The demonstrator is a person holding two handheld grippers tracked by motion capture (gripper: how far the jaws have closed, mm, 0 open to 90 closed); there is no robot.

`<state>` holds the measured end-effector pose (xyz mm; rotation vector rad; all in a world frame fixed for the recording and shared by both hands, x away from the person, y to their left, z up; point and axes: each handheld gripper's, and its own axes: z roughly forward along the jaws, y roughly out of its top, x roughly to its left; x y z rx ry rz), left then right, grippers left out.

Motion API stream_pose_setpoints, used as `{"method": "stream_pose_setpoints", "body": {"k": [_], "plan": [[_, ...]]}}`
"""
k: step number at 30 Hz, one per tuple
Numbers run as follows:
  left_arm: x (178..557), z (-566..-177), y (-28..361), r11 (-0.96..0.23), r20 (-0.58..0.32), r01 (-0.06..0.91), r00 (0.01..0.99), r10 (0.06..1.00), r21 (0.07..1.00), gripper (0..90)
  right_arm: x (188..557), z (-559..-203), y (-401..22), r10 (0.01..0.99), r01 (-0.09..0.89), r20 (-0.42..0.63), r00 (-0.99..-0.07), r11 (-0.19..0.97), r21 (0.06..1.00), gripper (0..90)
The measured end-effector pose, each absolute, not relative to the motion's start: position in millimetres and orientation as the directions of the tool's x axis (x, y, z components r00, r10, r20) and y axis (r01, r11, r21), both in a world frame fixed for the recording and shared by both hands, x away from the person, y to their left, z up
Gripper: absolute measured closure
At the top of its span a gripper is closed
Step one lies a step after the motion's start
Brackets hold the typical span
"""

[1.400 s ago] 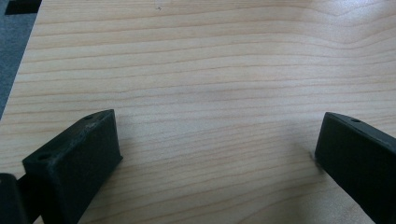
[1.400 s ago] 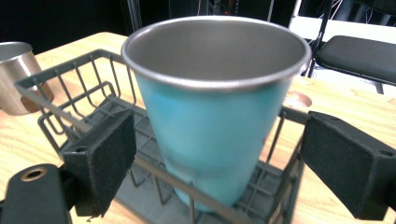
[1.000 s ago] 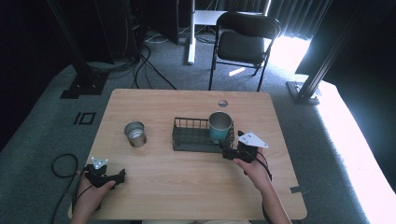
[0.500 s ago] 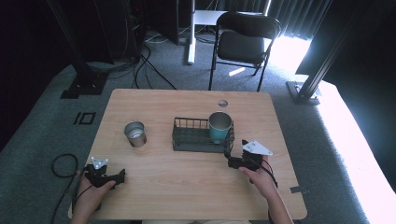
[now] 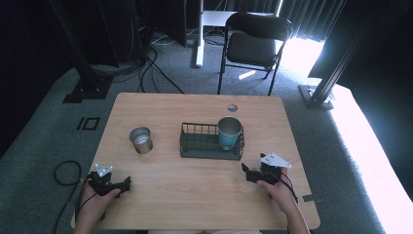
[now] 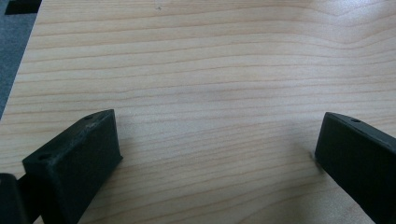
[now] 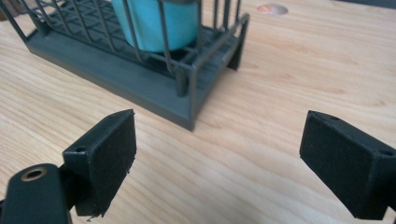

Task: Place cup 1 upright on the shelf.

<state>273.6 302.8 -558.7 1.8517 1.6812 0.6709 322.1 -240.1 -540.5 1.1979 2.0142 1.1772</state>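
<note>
Left gripper (image 6: 219,154) over bare wooden table (image 6: 210,70), jaws spread wide, nothing between them. Left jaw rises from lower left corner, flat inner pad facing inward, two small holes on top face. Right jaw enters at lower right edge, partly cut off by frame, one small hole visible on top. Light wood grain runs across table between jaws. Jaw tips look close to tabletop, perhaps resting on it; contact hard to judge. Grey floor (image 6: 11,56) along left edge beyond table's edge.
</note>
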Motion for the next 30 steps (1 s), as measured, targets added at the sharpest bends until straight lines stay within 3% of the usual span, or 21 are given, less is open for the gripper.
{"method": "stream_pose_setpoints", "body": {"k": [30], "plan": [[274,-559,303,-0.071,0.003,0.725,0.095,0.995,0.685,0.6,296,-557,-294,0.914,0.581,-0.002,-0.406,0.26,0.771,10.6]]}}
